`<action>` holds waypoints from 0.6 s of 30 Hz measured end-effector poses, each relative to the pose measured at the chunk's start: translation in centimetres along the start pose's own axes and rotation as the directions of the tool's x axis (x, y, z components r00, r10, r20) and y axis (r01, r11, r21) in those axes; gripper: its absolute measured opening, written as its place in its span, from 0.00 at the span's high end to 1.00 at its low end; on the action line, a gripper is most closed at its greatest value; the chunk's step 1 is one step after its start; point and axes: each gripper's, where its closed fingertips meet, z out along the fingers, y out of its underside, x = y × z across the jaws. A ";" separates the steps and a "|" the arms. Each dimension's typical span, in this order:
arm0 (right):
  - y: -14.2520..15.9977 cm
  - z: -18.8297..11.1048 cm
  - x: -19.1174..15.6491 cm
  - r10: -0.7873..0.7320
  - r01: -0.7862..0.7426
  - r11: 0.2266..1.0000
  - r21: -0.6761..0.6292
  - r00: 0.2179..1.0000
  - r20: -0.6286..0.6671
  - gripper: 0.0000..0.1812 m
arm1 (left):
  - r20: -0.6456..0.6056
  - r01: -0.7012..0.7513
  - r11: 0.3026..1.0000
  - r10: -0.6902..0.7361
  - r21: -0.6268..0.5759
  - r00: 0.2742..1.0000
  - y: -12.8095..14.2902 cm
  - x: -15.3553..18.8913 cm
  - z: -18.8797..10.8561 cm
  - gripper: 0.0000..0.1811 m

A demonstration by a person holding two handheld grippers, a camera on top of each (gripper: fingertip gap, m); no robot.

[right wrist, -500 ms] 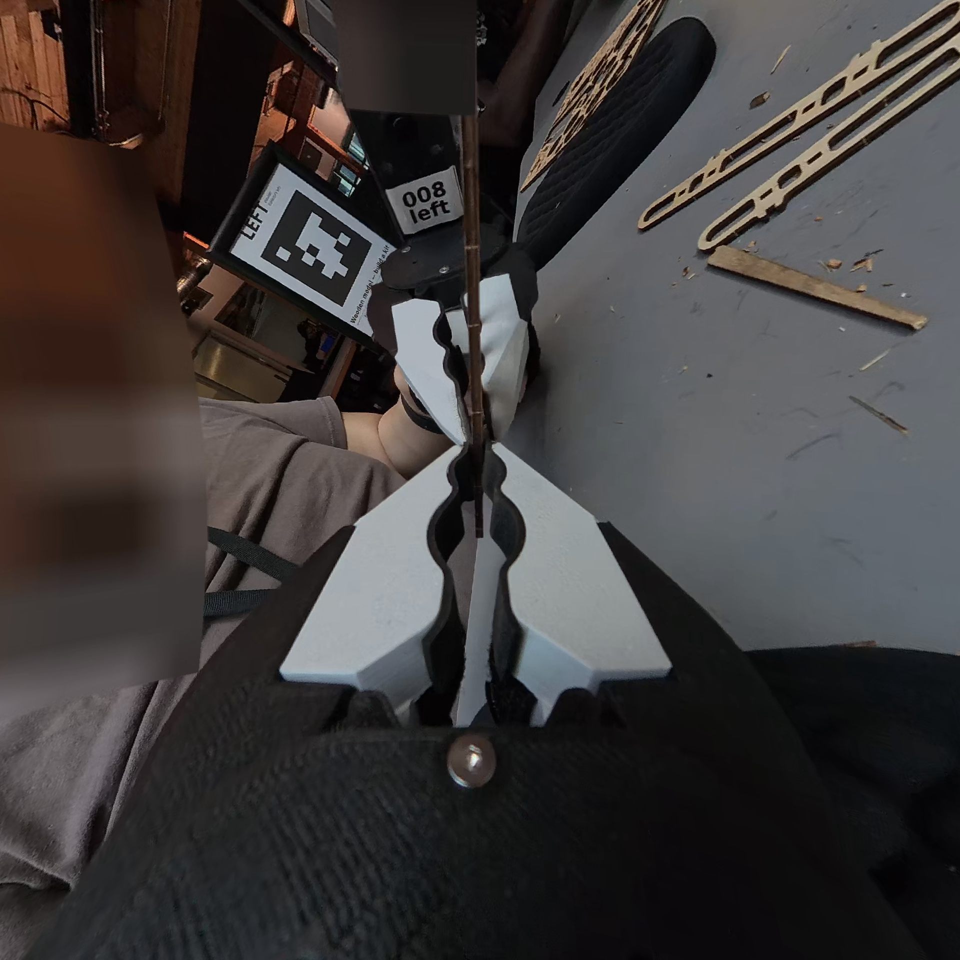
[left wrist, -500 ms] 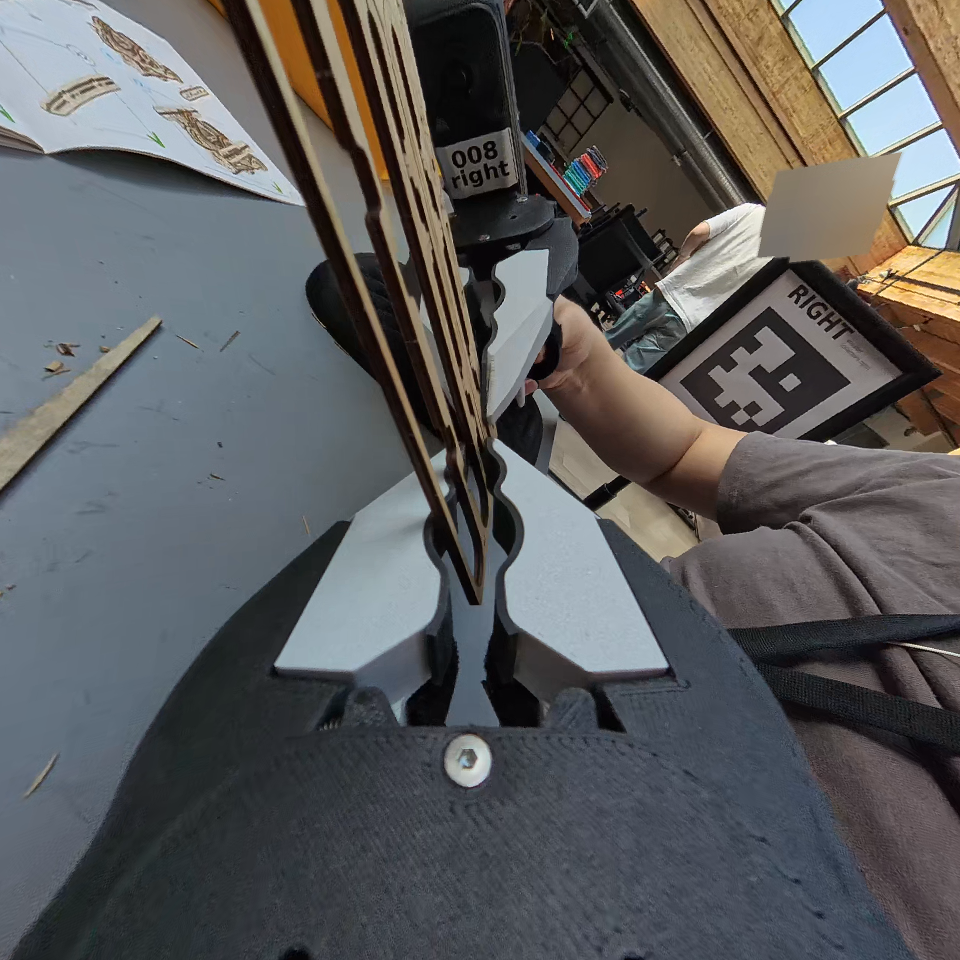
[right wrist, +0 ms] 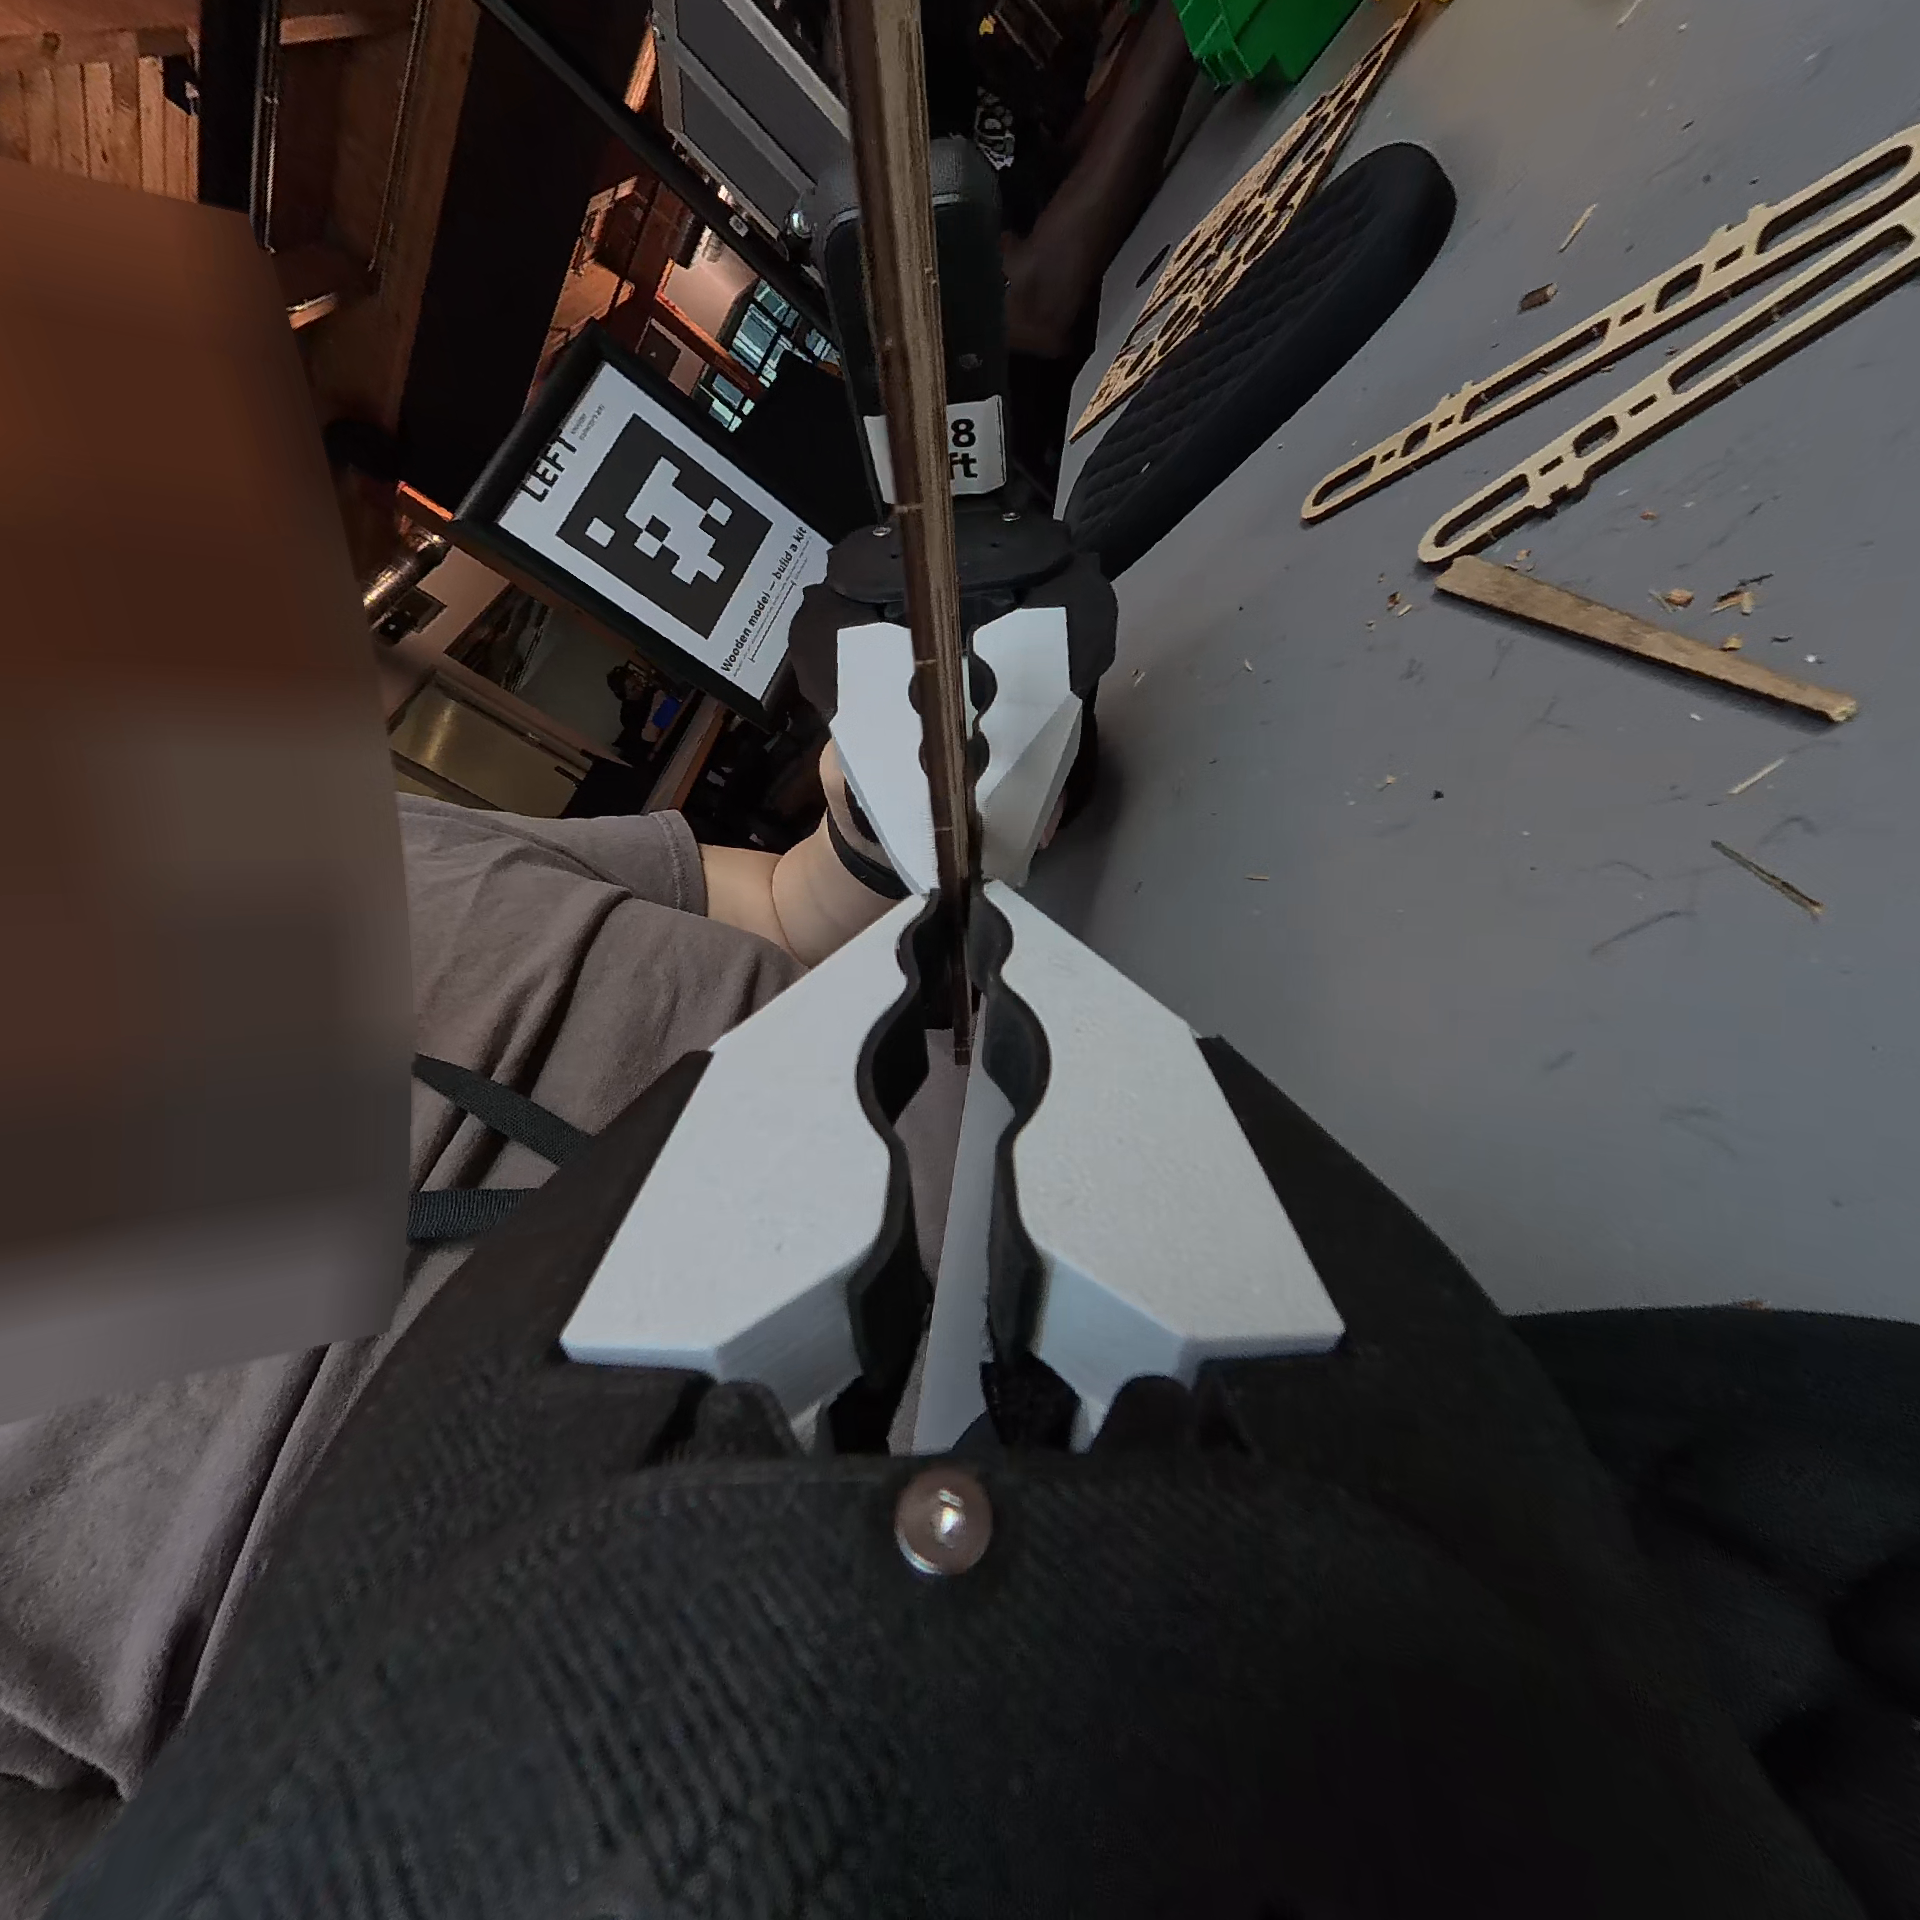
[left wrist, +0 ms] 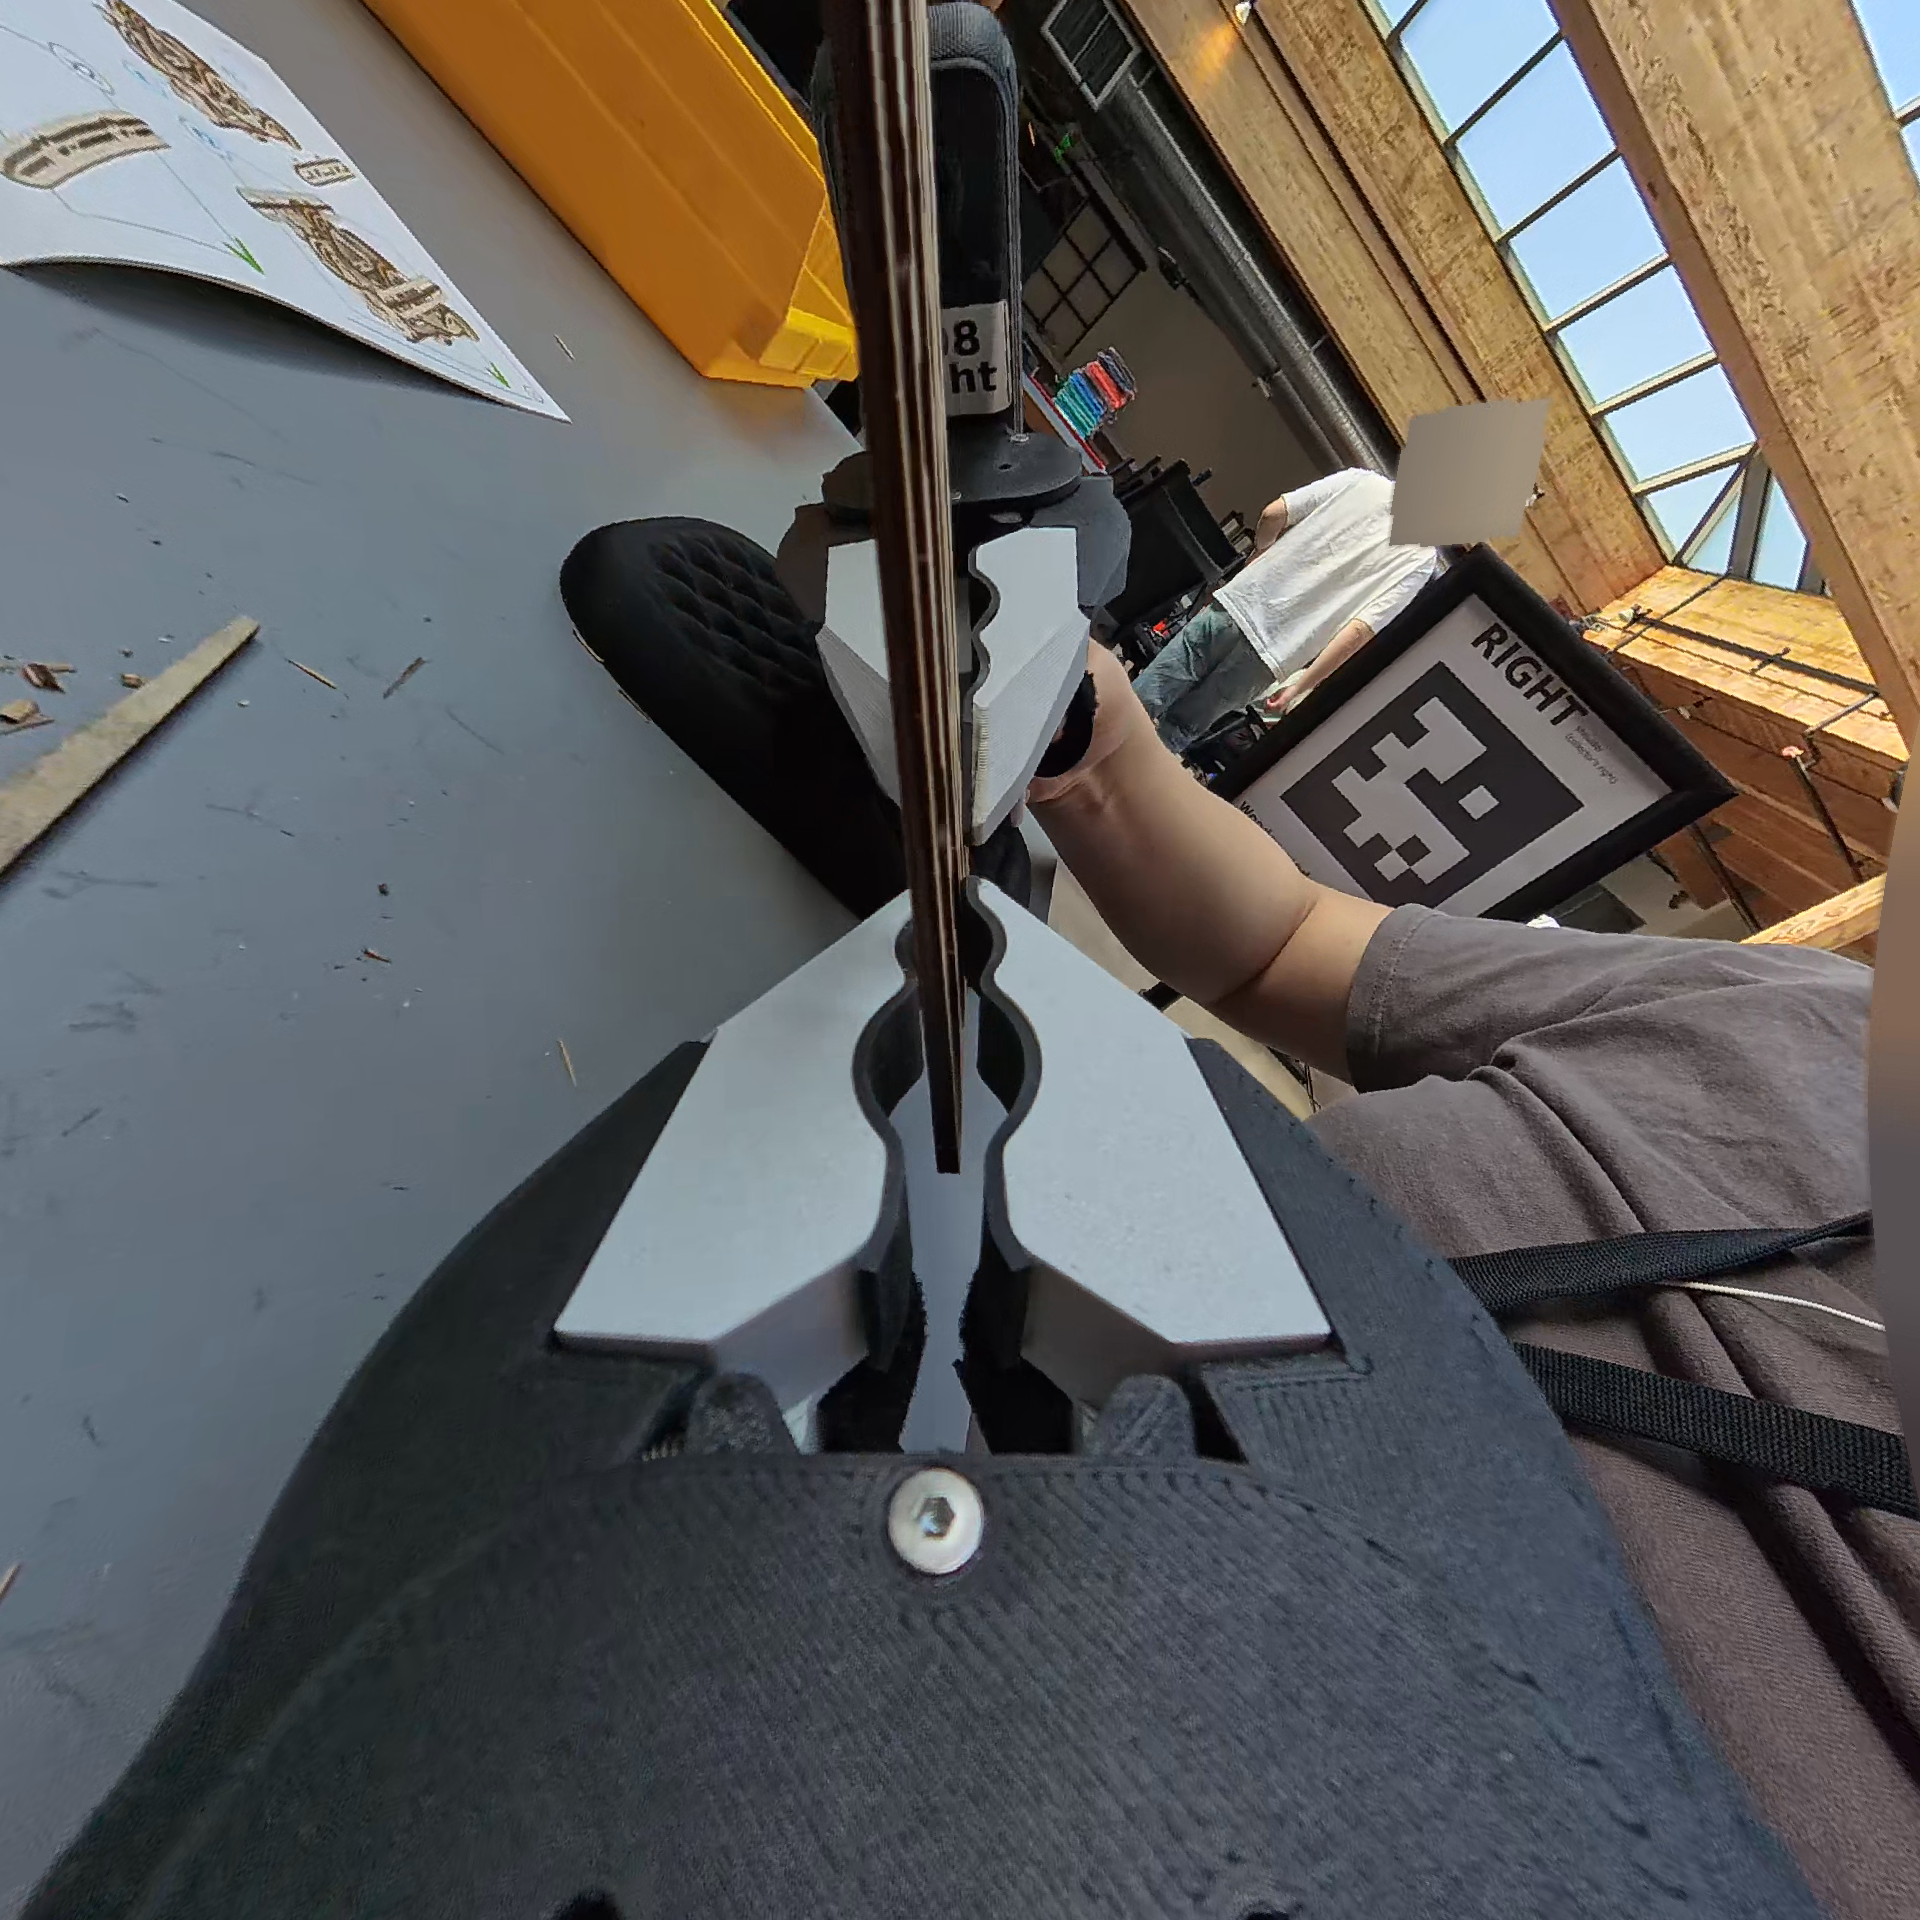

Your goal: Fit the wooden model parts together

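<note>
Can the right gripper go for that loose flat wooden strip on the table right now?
Probably not yet. The right gripper is shut on the wooden sheet, which the left gripper also clamps. The strip itself lies clear on the grey table.

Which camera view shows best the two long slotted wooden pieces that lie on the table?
The right wrist view: both slotted wooden pieces lie side by side on the grey table, unobstructed, above a plain wooden strip. The left wrist view does not show them; only the strip's end appears there.
</note>
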 end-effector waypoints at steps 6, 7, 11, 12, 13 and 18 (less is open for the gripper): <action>0.7 0.5 0.1 -0.020 0.019 0.999 -0.048 1.000 -0.022 0.98 | 0.012 0.003 1.000 -0.003 0.023 1.000 -0.3 -0.2 -0.1 1.00; 0.9 0.6 0.2 -0.025 0.023 0.998 -0.065 0.999 -0.034 1.00 | 0.008 0.010 1.000 -0.010 0.023 1.000 -0.3 -0.2 -0.2 1.00; 0.8 0.6 0.3 -0.029 0.027 0.998 -0.058 0.999 -0.041 1.00 | 0.014 0.002 1.000 -0.002 0.023 1.000 -0.3 -0.2 -0.1 1.00; 0.7 0.6 0.3 -0.030 0.027 0.998 -0.053 0.999 -0.042 1.00 | 0.013 0.003 1.000 -0.003 0.022 1.000 -0.3 -0.2 -0.1 1.00; 0.7 0.6 0.3 -0.025 0.023 0.998 -0.051 0.999 -0.043 0.99 | 0.013 0.002 1.000 -0.003 0.023 1.000 -0.3 -0.2 -0.1 1.00; 0.8 0.6 0.4 -0.002 0.000 0.998 -0.055 0.999 -0.040 1.00 | 0.018 -0.011 1.000 0.010 0.018 1.000 -0.2 -0.2 -0.1 1.00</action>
